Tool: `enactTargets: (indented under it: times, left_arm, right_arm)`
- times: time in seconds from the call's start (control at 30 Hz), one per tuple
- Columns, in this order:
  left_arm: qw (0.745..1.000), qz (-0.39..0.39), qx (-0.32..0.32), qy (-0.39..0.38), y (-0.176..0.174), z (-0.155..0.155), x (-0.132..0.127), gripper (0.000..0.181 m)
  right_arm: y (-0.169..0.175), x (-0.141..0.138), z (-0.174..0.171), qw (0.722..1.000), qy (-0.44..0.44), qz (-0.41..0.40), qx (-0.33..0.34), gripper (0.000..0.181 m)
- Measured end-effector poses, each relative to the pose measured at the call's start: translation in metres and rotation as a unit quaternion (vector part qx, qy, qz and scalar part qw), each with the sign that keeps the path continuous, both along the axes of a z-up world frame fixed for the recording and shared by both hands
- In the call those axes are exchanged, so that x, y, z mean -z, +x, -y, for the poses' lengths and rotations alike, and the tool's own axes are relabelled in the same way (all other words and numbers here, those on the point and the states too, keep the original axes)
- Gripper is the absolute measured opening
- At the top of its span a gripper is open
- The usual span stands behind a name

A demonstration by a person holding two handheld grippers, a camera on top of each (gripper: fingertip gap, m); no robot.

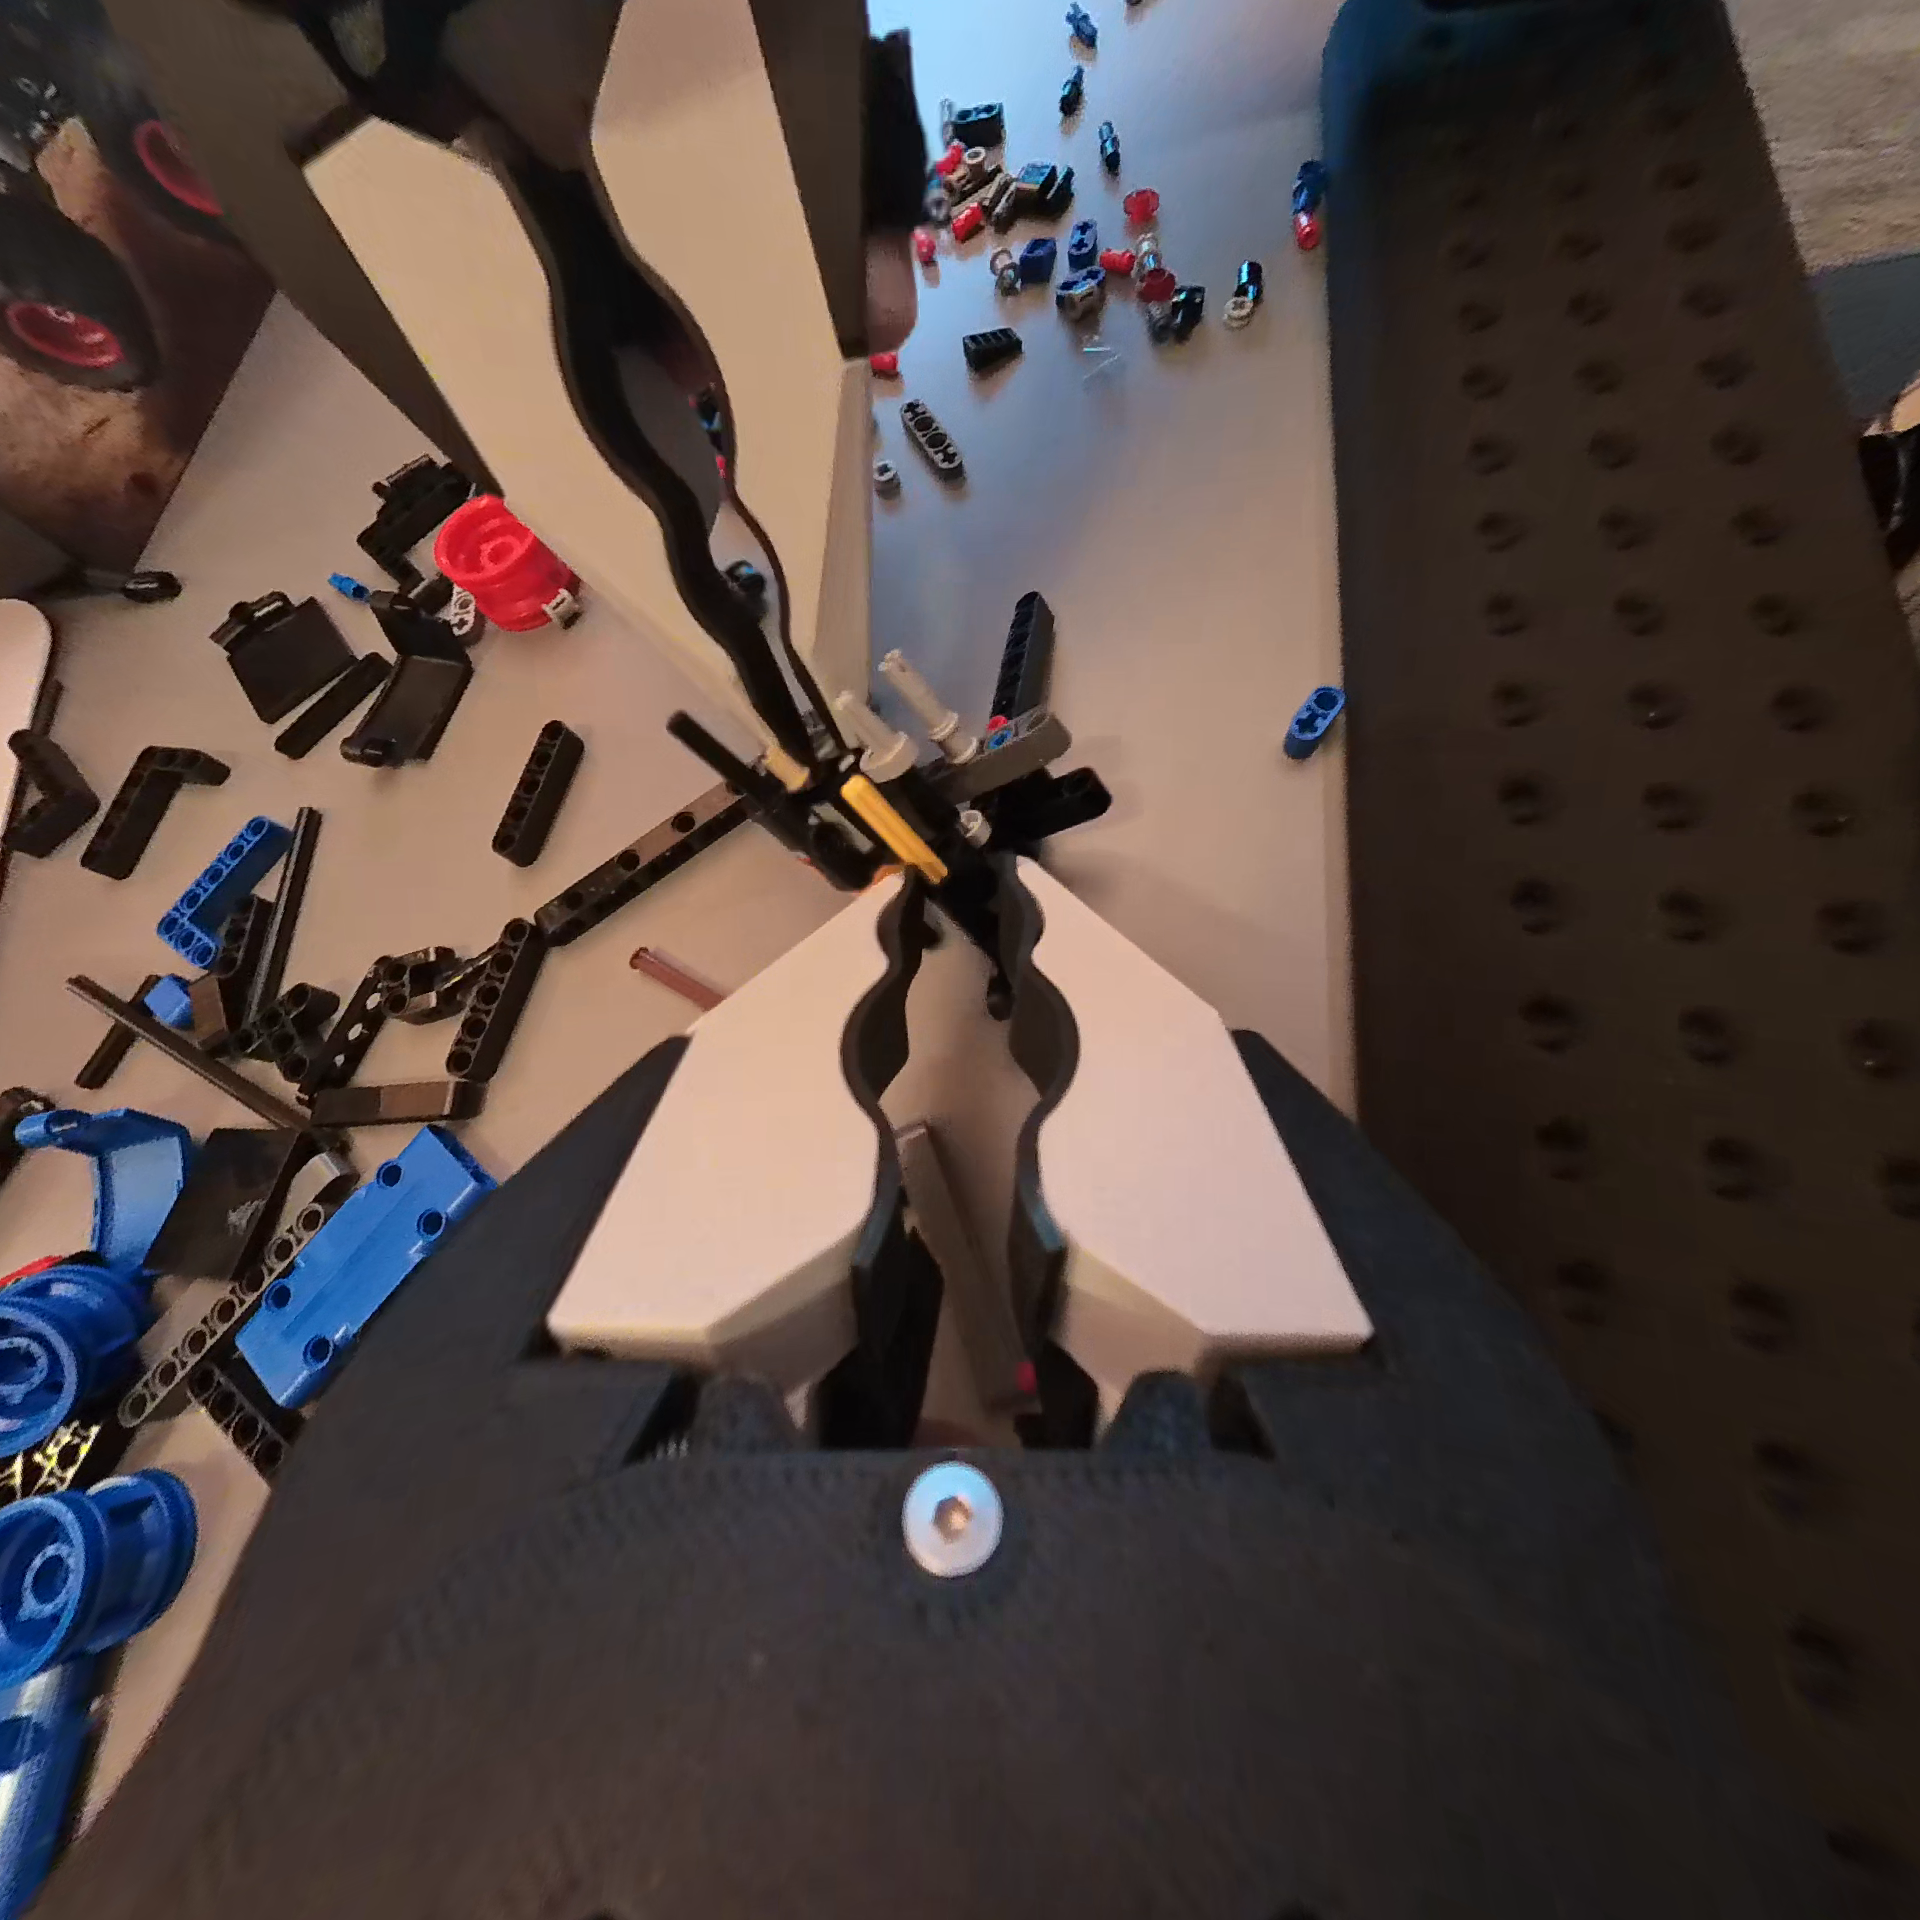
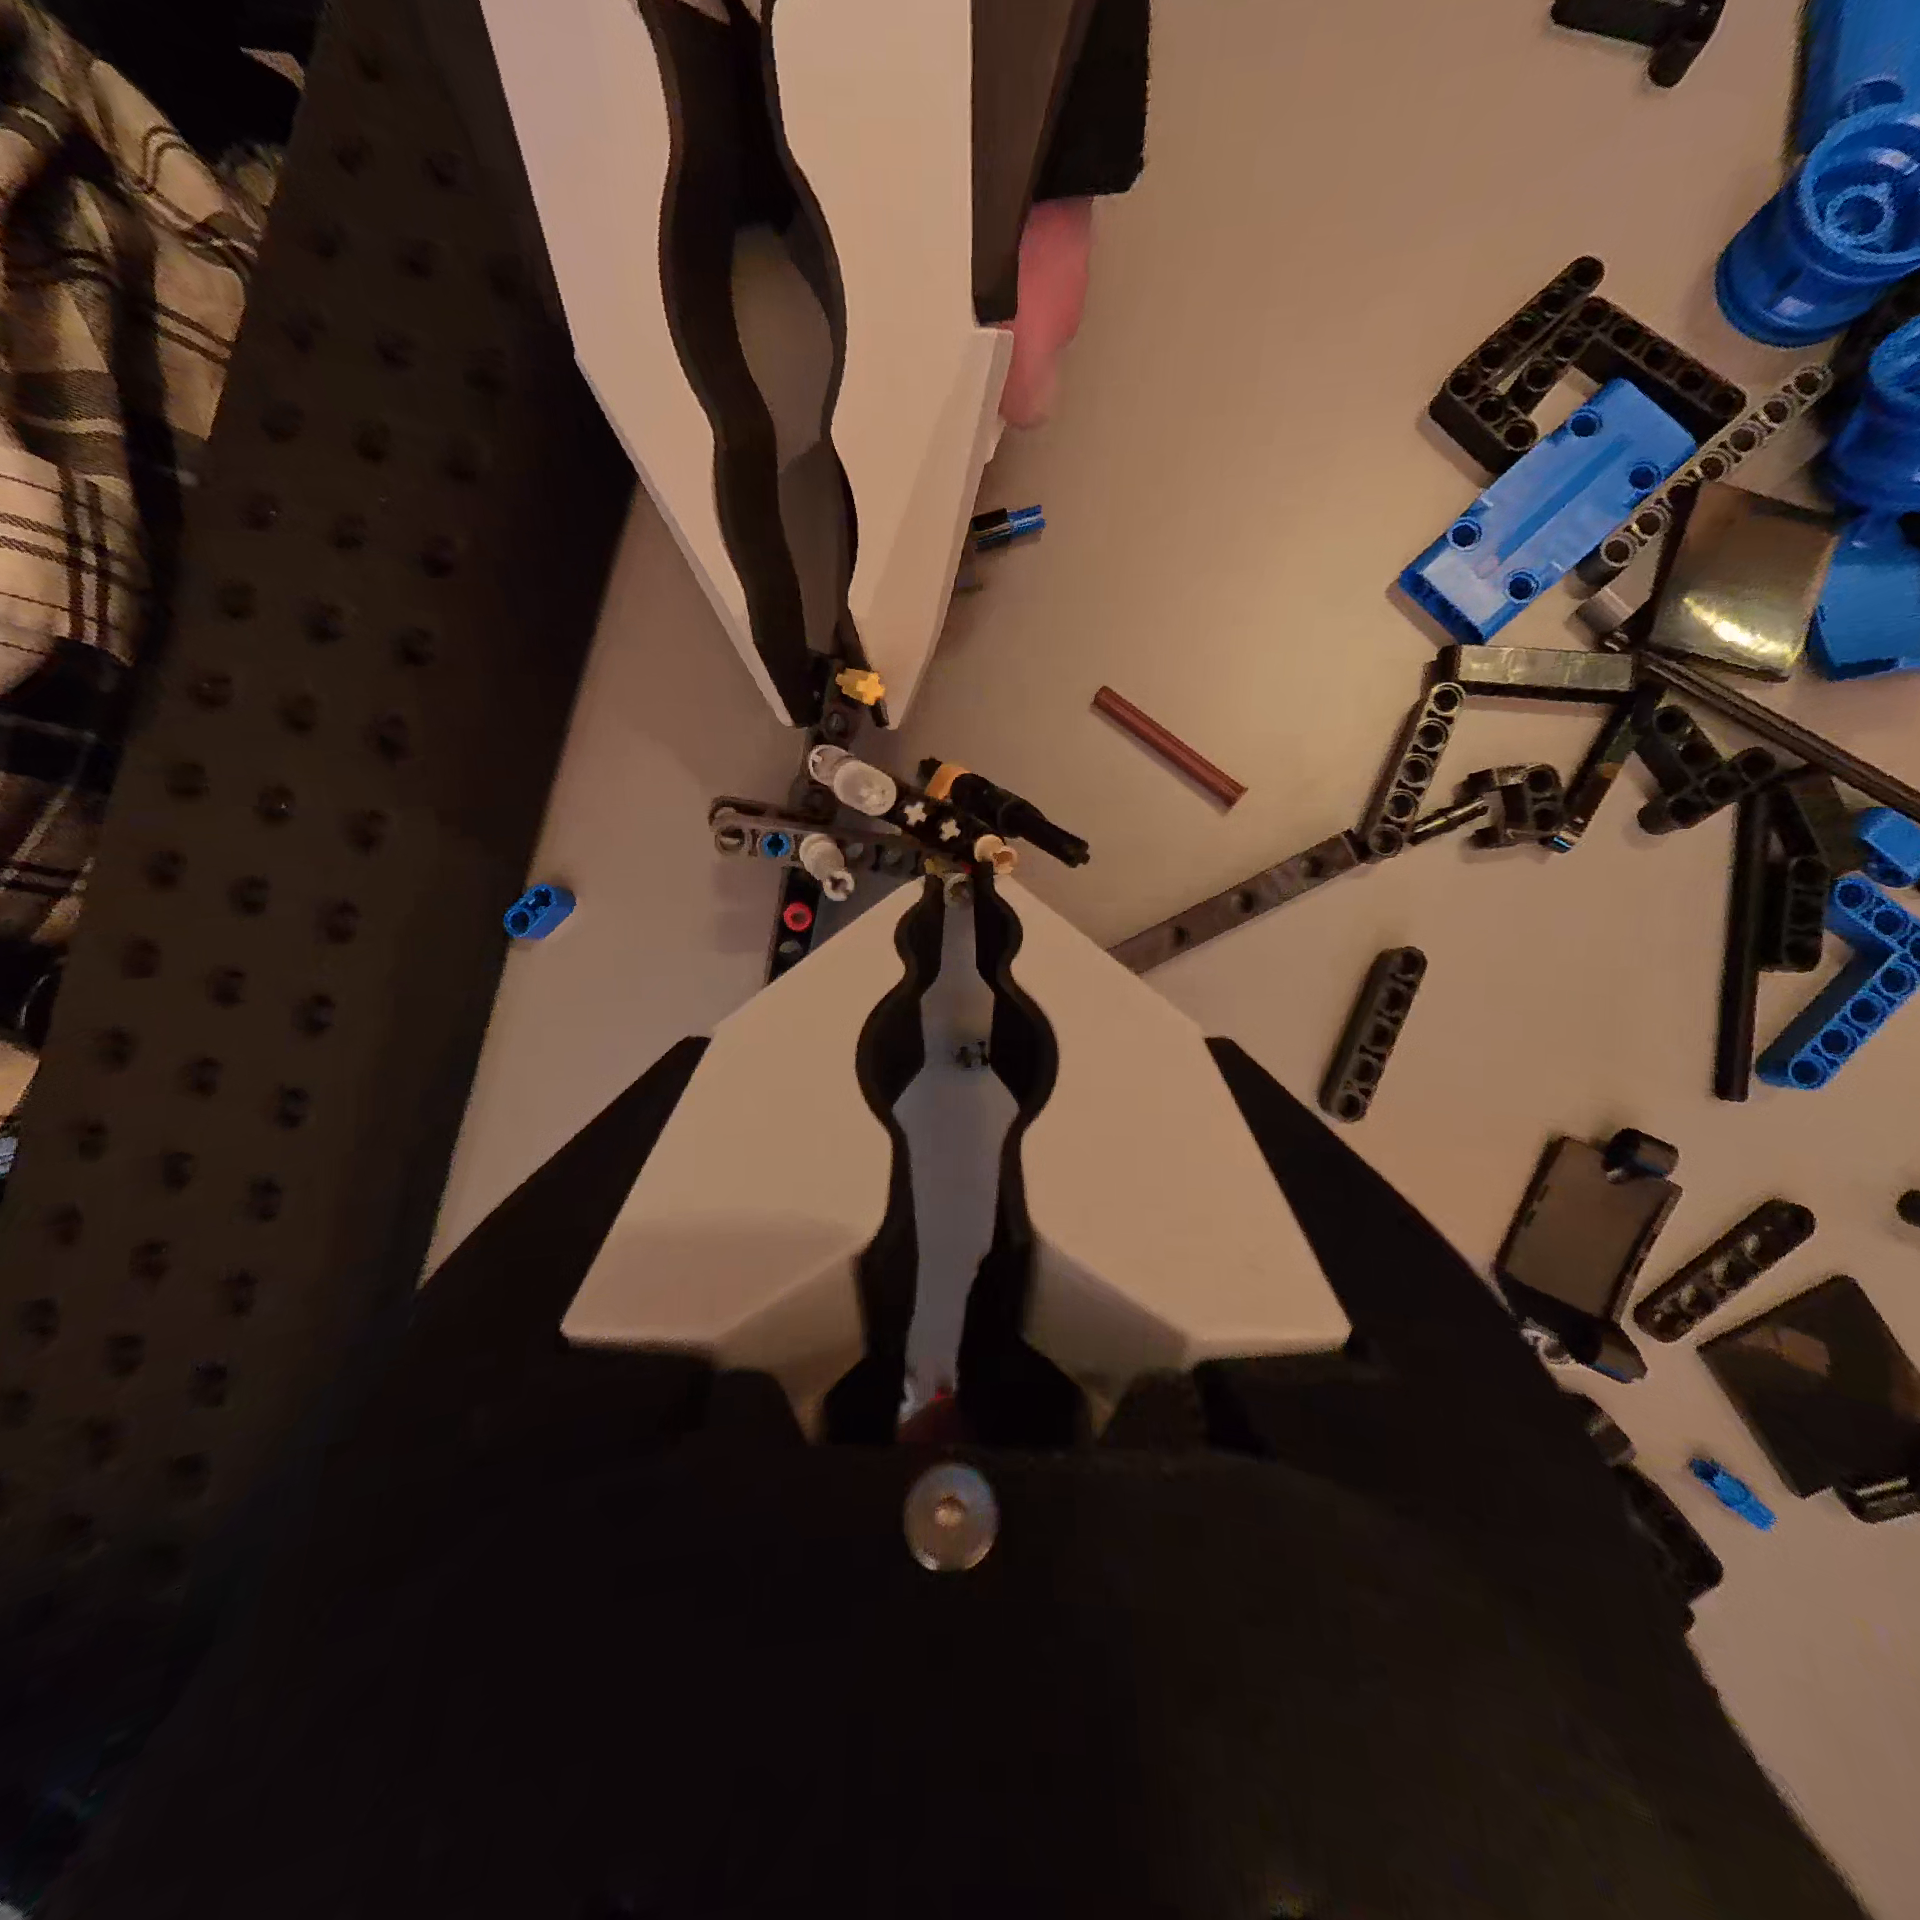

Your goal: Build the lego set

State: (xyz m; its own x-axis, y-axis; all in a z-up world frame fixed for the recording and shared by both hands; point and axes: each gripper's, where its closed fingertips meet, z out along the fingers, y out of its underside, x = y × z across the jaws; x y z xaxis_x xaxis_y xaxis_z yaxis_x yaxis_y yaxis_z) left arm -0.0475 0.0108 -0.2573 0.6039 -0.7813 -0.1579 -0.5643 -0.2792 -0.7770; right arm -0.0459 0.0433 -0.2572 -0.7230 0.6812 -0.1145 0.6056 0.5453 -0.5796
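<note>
A small Lego assembly (image 1: 904,800) of black beams, grey pins and a yellow axle (image 1: 891,831) is held above the pale table between both grippers. My left gripper (image 1: 956,883) is shut on its near end. My right gripper (image 1: 800,738) comes in from the top and is shut on its far side. In the right wrist view the assembly (image 2: 883,821) lies between my right gripper (image 2: 956,883), shut on a pin end, and the left gripper (image 2: 842,701), shut beside the yellow axle's end (image 2: 860,684).
Loose black beams (image 1: 540,779), a red wheel hub (image 1: 499,561), blue wheel hubs (image 1: 62,1371), a blue panel (image 1: 353,1268) and a brown axle (image 2: 1169,758) lie on one side. Small pins (image 1: 1081,239) are scattered beyond. A black holed panel (image 1: 1610,831) borders the other side. Spacing between my two grippers at the tips: around 4 cm.
</note>
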Motion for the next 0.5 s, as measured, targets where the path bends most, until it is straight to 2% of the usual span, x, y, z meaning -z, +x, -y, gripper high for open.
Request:
enactTargets:
  times: [0.2, 0.5]
  left_arm:
    - [1.000, -0.016, 0.012, 0.014, 0.0039, 0.0029, 0.0007, 0.011]
    - [0.998, -0.033, 0.030, 0.040, 0.0089, 0.0057, 0.0003, 0.012]
  right_arm:
    - [0.0061, -0.0036, 0.0037, 0.999, -0.045, 0.000, 0.008, 0.003]
    - [0.0103, -0.0024, 0.0065, 0.998, -0.058, -0.009, 0.018, 0.004]
